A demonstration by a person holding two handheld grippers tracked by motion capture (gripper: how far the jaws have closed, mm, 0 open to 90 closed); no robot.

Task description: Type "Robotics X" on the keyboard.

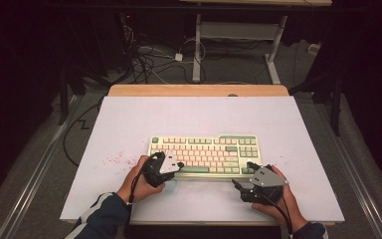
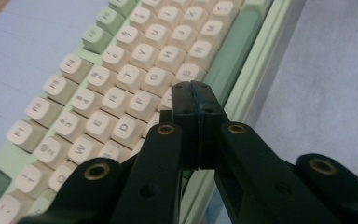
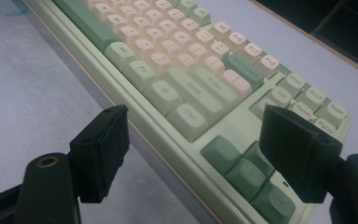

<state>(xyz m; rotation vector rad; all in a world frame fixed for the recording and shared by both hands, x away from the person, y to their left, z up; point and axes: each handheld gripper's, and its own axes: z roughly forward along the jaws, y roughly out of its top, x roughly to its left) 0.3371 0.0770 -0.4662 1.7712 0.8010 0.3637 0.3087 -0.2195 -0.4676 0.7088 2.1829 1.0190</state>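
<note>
Left gripper [image 1: 179,164], jaws pressed together w/ nothing between, pokes its tip at the keyboard [image 1: 205,156] like a single finger; in the left gripper view the closed tip [image 2: 196,100] sits over the bottom letter row, next to the green spacebar [image 2: 230,56], approx. at the V/B keys. Can't tell if it's actually pressing or just touching. Keyboard lies mid-table on the white mat [image 1: 129,129], long edge facing the person.

Right gripper [image 1: 246,175], jaws spread wide and empty, waits at about 4 o'clock from the keyboard's centre, near the arrow keys [image 3: 242,172].

To do this step well, imo: keep the tip shut, come straight down on one keycap centre so it doesn't clip a neighbour, press lightly, lift clear. Right gripper could steady the keyboard's corner if the board slides.
</note>
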